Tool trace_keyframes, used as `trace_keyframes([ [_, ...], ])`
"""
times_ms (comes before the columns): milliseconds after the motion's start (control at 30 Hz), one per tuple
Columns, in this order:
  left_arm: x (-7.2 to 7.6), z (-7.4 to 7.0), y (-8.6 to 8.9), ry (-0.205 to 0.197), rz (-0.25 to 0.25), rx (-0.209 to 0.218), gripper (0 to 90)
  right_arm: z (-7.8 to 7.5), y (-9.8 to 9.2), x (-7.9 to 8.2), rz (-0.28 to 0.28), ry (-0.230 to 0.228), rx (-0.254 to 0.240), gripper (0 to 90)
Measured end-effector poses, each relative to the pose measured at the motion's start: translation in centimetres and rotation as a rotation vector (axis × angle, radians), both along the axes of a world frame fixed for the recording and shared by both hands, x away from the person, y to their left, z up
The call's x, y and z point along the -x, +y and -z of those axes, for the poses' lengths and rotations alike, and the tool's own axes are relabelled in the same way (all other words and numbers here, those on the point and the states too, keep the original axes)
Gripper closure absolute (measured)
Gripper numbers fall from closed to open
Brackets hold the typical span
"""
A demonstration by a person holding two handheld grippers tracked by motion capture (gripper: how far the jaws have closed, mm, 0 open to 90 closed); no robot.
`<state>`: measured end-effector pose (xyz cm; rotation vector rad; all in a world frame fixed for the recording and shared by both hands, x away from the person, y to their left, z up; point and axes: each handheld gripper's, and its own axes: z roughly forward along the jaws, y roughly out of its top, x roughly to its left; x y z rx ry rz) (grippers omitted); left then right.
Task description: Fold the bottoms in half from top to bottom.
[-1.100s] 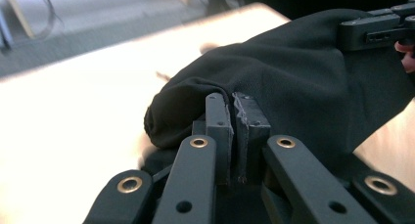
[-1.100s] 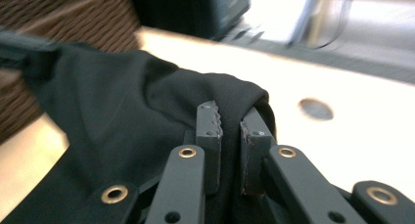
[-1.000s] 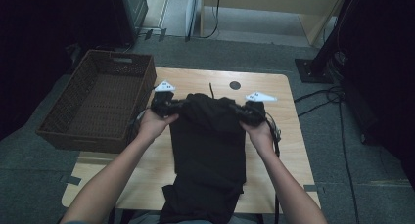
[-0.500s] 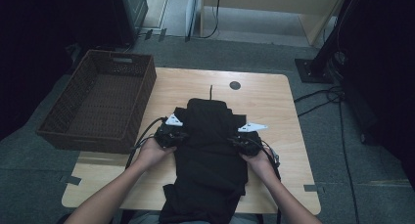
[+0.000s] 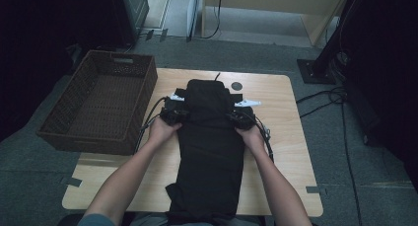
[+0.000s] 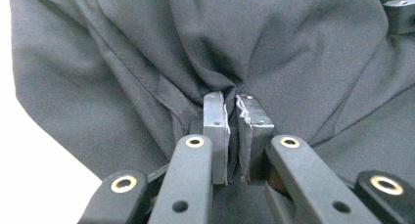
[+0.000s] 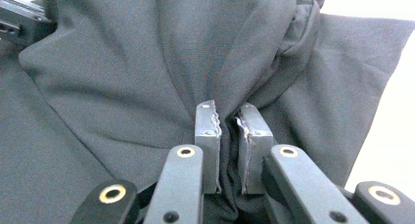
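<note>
Black garment: no readable label; both grippers' jaws pinch fabric.

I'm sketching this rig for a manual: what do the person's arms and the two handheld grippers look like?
Both forearms are bare. The left gripper and the right gripper have dark bodies, each topped by a pale three-cornered plate and trailing a dark cable. Up close, the black jaws carry brass-coloured rivets and end in grey rectangular pads with worn, ragged edges.

No readable txt, labels or nos. anywhere.
</note>
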<state>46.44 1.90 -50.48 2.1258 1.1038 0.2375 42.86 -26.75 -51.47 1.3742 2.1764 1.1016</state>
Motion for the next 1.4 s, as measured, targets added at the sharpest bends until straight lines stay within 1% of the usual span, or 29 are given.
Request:
trace_keyframes([
  [33, 0.0, 0.0, 0.0, 0.0, 0.0, 0.0, 83.1, 0.0, 0.1, -0.6, 0.006, 0.003, 0.003, 81.1],
  [67, -1.1, 0.0, 0.0, 0.001, -0.026, -0.001, 82.6, 0.0, 0.2, -1.3, 0.017, -0.002, 0.007, 80.9],
  [100, -1.7, 0.0, 0.0, 0.005, -0.042, 0.003, 82.2, 0.0, 0.3, -1.7, 0.028, -0.003, 0.008, 80.8],
  [133, -2.1, 0.0, -0.1, 0.001, -0.06, -0.003, 81.8, 0.0, 0.5, -2.2, 0.05, 0.003, 0.001, 80.7],
  [200, -2.8, -0.1, -0.4, -0.009, -0.081, -0.027, 81.4, -0.1, 0.8, -2.8, 0.099, 0.025, -0.036, 80.8],
  [233, -3.1, -0.2, -0.5, -0.003, -0.087, -0.028, 81.4, 0.0, 1.0, -3.0, 0.112, 0.021, -0.044, 80.8],
  [267, -3.2, -0.3, -0.5, 0.009, -0.087, -0.011, 82.9, 0.1, 1.1, -3.0, 0.121, 0.017, -0.044, 81.2],
  [300, -3.2, -0.6, -0.4, 0.007, -0.089, 0.008, 84.2, -0.1, 1.1, -3.1, 0.128, 0.02, -0.033, 82.3],
  [333, -3.0, -1.1, -0.2, -0.009, -0.085, 0.036, 85.2, -0.4, 1.2, -3.1, 0.137, 0.031, -0.036, 83.2],
  [367, -2.7, -1.8, 0.0, -0.032, -0.082, 0.074, 85.9, -1.0, 1.1, -3.1, 0.14, 0.03, -0.044, 83.7],
  [467, -1.3, -4.4, 0.6, -0.097, -0.047, 0.14, 86.3, -3.4, 0.6, -2.3, 0.122, -0.037, -0.096, 83.8],
  [533, 0.3, -6.0, 1.0, -0.133, -0.02, 0.181, 86.2, -5.3, 0.2, -1.2, 0.097, -0.069, -0.11, 83.8],
  [600, 2.3, -6.7, 1.4, -0.137, 0.025, 0.198, 86.1, -6.6, -0.3, 0.4, 0.069, -0.092, -0.13, 83.7],
  [633, 3.3, -6.7, 1.6, -0.133, 0.051, 0.202, 85.8, -7.0, -0.5, 1.4, 0.054, -0.096, -0.137, 83.6],
  [700, 5.2, -6.2, 1.9, -0.103, 0.098, 0.203, 85.6, -7.1, -0.8, 3.5, 0.016, -0.079, -0.136, 83.4],
  [733, 6.1, -5.6, 1.9, -0.091, 0.116, 0.191, 85.5, -6.8, -0.9, 4.5, -0.006, -0.071, -0.117, 83.3],
  [800, 7.3, -4.1, 1.8, -0.056, 0.147, 0.149, 85.4, -5.5, -0.9, 6.3, -0.043, -0.049, -0.08, 83.1],
  [867, 8.0, -2.4, 1.4, -0.025, 0.169, 0.08, 85.4, -3.9, -0.9, 7.6, -0.066, -0.014, -0.04, 82.9],
  [933, 8.1, -1.1, 1.1, 0.002, 0.18, 0.04, 85.3, -2.4, -0.8, 8.3, -0.073, 0.02, -0.002, 82.7],
  [967, 8.1, -0.6, 1.0, 0.002, 0.175, 0.038, 85.3, -1.9, -0.8, 8.5, -0.076, 0.031, 0.004, 82.6],
  [1000, 8.0, -0.3, 0.8, 0.005, 0.176, 0.025, 85.2, -1.4, -0.8, 8.6, -0.071, 0.028, 0.011, 82.5],
  [1033, 7.7, 0.0, 0.7, 0.006, 0.172, 0.017, 85.2, -1.2, -0.9, 8.5, -0.075, 0.024, 0.027, 82.5],
  [1067, 7.5, 0.2, 0.6, 0.011, 0.169, 0.017, 85.1, -0.9, -0.9, 8.4, -0.075, 0.024, 0.028, 82.4],
  [1100, 7.1, 0.4, 0.6, 0.012, 0.161, 0.029, 84.9, -0.8, -0.8, 8.1, -0.066, 0.033, 0.028, 82.4],
  [1133, 6.8, 0.4, 0.5, 0.011, 0.149, 0.028, 84.9, -0.6, -0.7, 7.8, -0.066, 0.037, 0.031, 82.4],
  [1200, 5.9, 0.4, 0.4, -0.004, 0.137, 0.015, 84.9, -0.4, -0.6, 7.1, -0.059, 0.025, 0.037, 82.4],
  [1267, 4.8, 0.4, 0.4, -0.007, 0.115, 0.02, 84.7, -0.2, -0.5, 6.2, -0.042, 0.024, 0.017, 82.4],
  [1333, 3.6, 0.5, 0.5, 0.0, 0.089, 0.031, 84.7, -0.1, -0.5, 5.2, -0.024, 0.021, -0.003, 82.2],
  [1400, 2.6, 0.4, 0.4, -0.01, 0.071, 0.02, 84.6, 0.1, -0.6, 4.0, 0.003, 0.022, -0.034, 82.0],
])
